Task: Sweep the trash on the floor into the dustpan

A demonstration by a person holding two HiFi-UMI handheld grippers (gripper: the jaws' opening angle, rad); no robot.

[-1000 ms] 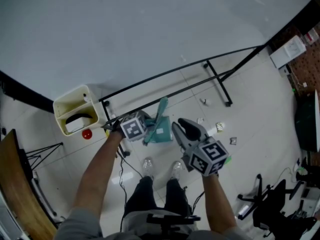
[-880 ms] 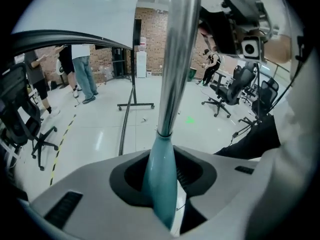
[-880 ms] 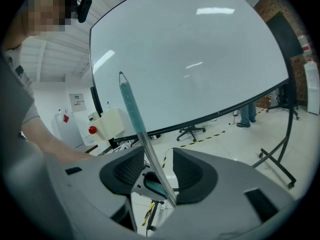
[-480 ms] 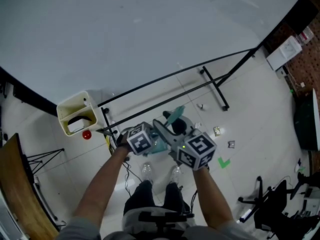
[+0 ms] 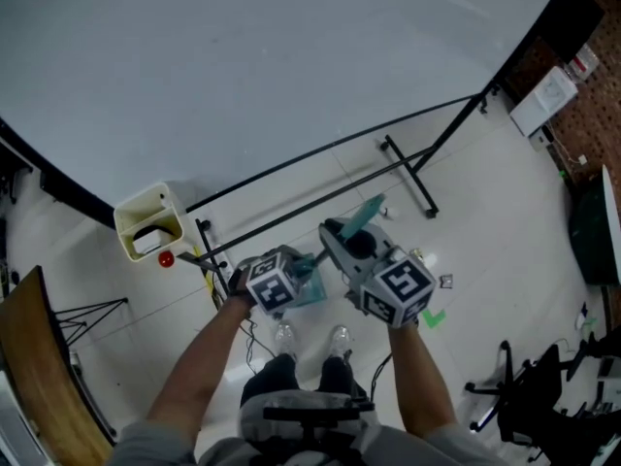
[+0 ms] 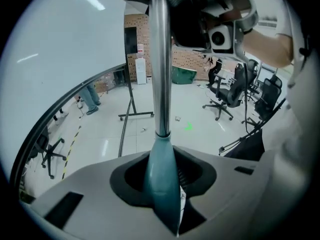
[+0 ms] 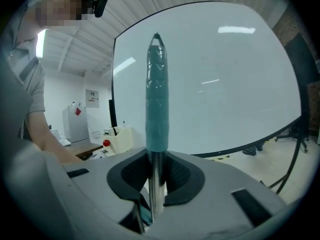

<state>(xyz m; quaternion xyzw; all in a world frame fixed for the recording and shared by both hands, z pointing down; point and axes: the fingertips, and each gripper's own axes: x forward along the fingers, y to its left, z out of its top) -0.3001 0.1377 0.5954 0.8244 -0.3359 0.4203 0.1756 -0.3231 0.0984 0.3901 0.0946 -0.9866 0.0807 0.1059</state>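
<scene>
A broom handle, a metal pole (image 6: 160,59) with a teal grip (image 5: 367,212) on top and a teal neck (image 6: 161,176) below, runs between both grippers. My left gripper (image 5: 303,272) is shut on the teal neck (image 5: 309,282), low and close to the person's feet. Higher up, my right gripper (image 5: 340,236) has the pole (image 7: 154,184) between its closing jaws, and the pads press on it just under the teal grip (image 7: 156,99). Small bits of trash (image 5: 424,257) lie on the white floor to the right. No dustpan shows clearly.
A big whiteboard on a black wheeled stand (image 5: 408,168) fills the top of the head view. A cream bin (image 5: 150,226) with a red ball sits at the left. Office chairs (image 5: 524,396) stand at the right, near a green floor mark (image 5: 434,316).
The right gripper, open and apart from the handle a second ago, came in and shut on the pole. Both grippers rose, and the teal grip swung up and to the right.
</scene>
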